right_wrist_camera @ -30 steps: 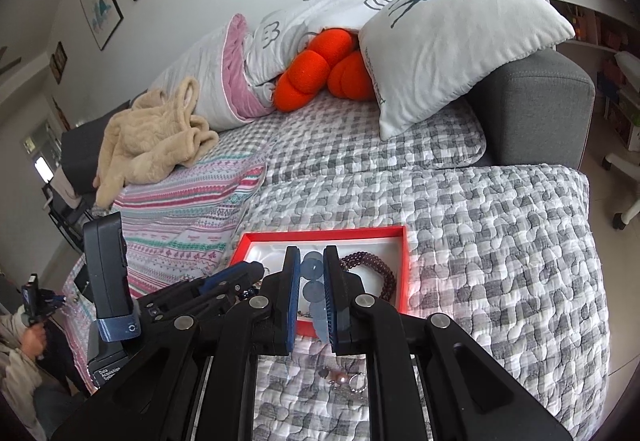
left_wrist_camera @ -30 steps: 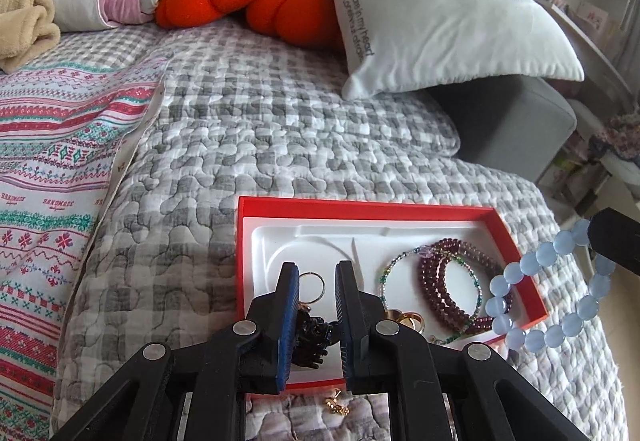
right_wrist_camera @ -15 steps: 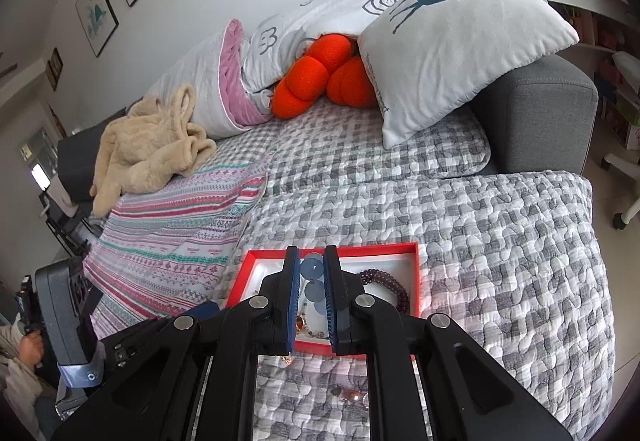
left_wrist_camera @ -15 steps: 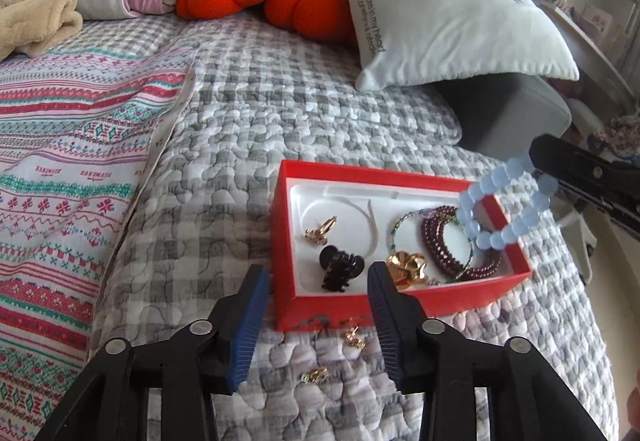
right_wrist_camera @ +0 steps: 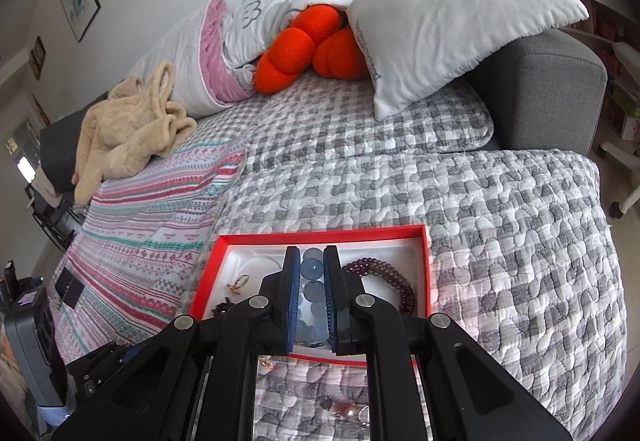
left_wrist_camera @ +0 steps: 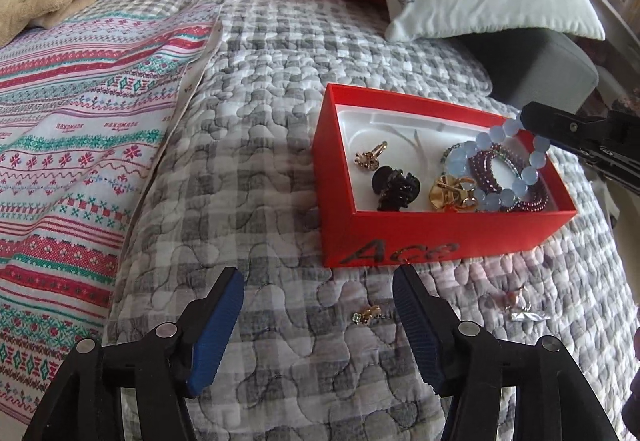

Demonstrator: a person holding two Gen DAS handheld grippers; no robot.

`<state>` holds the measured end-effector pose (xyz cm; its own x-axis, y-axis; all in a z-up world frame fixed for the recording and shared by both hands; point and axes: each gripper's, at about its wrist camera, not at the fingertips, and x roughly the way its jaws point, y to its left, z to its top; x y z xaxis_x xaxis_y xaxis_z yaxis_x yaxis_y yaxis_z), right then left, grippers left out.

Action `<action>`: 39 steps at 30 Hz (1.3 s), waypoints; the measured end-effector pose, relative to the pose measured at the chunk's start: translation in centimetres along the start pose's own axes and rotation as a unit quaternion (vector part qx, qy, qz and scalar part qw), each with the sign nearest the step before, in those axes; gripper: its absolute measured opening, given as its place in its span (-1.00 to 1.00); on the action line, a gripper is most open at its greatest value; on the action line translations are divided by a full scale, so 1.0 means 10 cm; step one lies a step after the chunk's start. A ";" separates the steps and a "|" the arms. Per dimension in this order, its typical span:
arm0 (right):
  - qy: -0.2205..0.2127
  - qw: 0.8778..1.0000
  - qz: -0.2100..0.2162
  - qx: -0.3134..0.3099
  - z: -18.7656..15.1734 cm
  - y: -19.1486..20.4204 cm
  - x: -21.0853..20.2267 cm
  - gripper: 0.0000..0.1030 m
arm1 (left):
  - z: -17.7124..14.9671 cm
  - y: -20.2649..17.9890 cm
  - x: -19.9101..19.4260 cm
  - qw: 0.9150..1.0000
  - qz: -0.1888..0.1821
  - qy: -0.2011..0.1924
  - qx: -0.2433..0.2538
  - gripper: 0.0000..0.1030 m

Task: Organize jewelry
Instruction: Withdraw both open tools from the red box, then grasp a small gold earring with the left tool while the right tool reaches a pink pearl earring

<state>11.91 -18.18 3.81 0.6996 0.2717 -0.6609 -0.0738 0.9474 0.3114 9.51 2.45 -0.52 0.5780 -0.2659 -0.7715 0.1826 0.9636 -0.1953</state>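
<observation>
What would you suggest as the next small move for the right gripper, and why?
Probably open it: the right gripper is shut on the blue bead bracelet, which already hangs over the red box and drapes onto the purple bracelet.

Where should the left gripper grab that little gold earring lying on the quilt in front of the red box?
Come straight down on the gold earring with the open left gripper, closing across its short width. It lies flat and tiny on the soft quilt, so there is likely no edge to slide under.

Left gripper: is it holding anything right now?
No: the left gripper is open and empty above the quilt, near the red box.
</observation>
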 end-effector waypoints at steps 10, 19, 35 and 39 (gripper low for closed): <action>0.009 1.000 -0.008 -0.001 0.02 -0.13 -0.09 -0.34 | 0.04 -0.07 0.04 1.000 0.015 -0.005 -0.006 0.57; 0.034 0.999 -0.015 -0.026 -0.30 -0.23 -0.37 0.06 | -0.16 -0.08 -0.09 1.000 0.024 -0.011 -0.006 0.84; 0.097 0.991 -0.055 -0.076 -0.87 -0.39 -0.46 0.07 | -0.52 -0.09 -0.08 0.998 0.034 0.013 0.052 0.85; 0.098 0.990 -0.062 -0.083 -0.90 -0.39 -0.47 0.07 | -0.52 -0.13 -0.05 0.996 0.041 0.012 0.081 0.84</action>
<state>2.52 -21.64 -0.45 0.5598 0.1645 -0.8121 -0.1241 0.9857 0.1141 4.82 1.44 -3.06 0.5773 -0.1838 -0.7956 0.2631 0.9642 -0.0318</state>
